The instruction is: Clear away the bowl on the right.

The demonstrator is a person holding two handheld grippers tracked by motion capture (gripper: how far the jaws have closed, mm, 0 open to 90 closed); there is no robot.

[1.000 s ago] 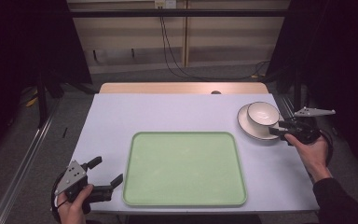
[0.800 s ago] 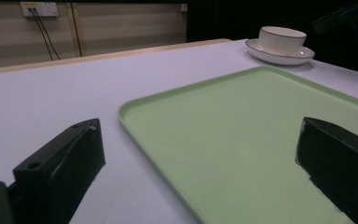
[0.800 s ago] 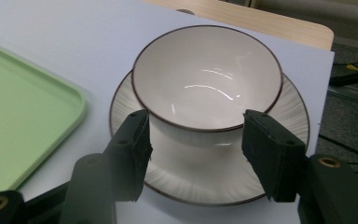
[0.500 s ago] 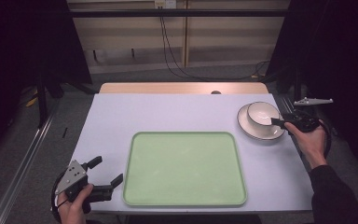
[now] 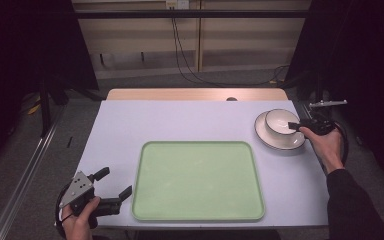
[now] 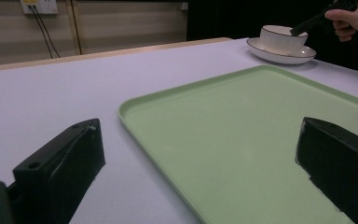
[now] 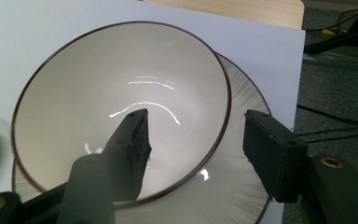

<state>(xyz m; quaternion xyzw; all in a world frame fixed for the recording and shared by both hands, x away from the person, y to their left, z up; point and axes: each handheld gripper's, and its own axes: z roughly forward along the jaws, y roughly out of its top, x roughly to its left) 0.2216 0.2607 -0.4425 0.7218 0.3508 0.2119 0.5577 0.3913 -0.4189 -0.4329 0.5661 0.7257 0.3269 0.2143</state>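
Note:
A white bowl with a dark rim stands on a white plate at the table's far right. My right gripper reaches in from the right at the bowl's right side. In the right gripper view the gripper is open and straddles the bowl rim: one jaw inside, one outside over the plate, neither pressing on it. My left gripper stands open near the front left corner, beside the green tray. Its jaws have nothing gripped between them.
The pale green tray lies empty in the middle of the lilac-covered table. A strip of bare wood runs along the far edge. Cables hang by the wall behind. The table's right edge is close behind the plate.
My right gripper has moved away from the person and slightly left, from the plate's near right side onto the bowl's rim. The left gripper has stayed put.

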